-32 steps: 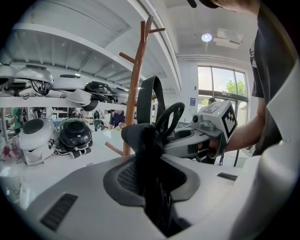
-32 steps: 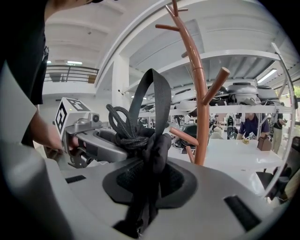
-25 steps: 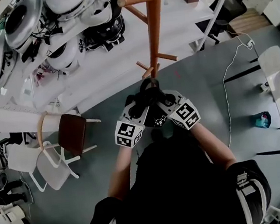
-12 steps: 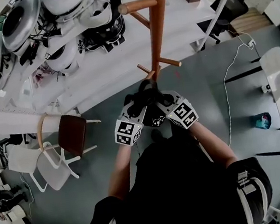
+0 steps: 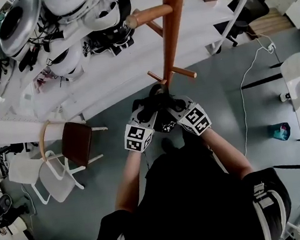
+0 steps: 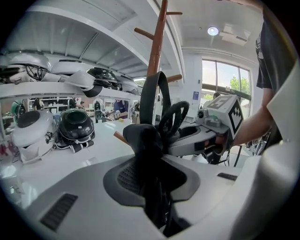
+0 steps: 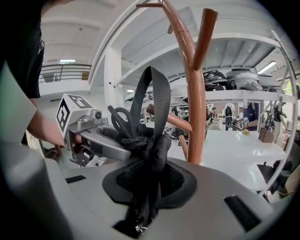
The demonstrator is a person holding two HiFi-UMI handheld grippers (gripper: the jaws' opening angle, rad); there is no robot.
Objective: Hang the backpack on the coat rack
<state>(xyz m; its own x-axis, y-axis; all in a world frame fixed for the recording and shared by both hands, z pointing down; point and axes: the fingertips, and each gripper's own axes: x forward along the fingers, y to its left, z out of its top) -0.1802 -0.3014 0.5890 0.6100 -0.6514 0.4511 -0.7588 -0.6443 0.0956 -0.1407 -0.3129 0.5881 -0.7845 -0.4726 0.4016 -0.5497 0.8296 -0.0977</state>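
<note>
Faces a tall brown wooden coat rack (image 5: 169, 33) with round pegs angled upward off a straight post, close ahead in both gripper views. Holds up to it a black fabric backpack (image 5: 164, 121), mostly hidden below the hands in the head view and gathered at its top between the two tools. Clamps that gathered top from the left with the left gripper (image 5: 148, 110), jaws clenched on black fabric and so short of meeting. Clamps it from the right with the right gripper (image 5: 174, 106), likewise clenched on fabric beside a twist of black cord (image 7: 124, 126). Sets both tools tip to tip, almost touching and about level with each other; favours neither hand as nearer the post, at most the right by a little, as a judgement. Presents above the jaws a narrow black webbing loop (image 7: 157, 93), upright, long axis up and down, opening turned toward the post. Meets just beyond it a short low wooden peg (image 7: 176, 121), slanting up and showing through the opening in the right gripper view; cannot tell whether already threaded. Probably needs the loop lifted over the peg tip, pushed forward, then lowered.
</note>
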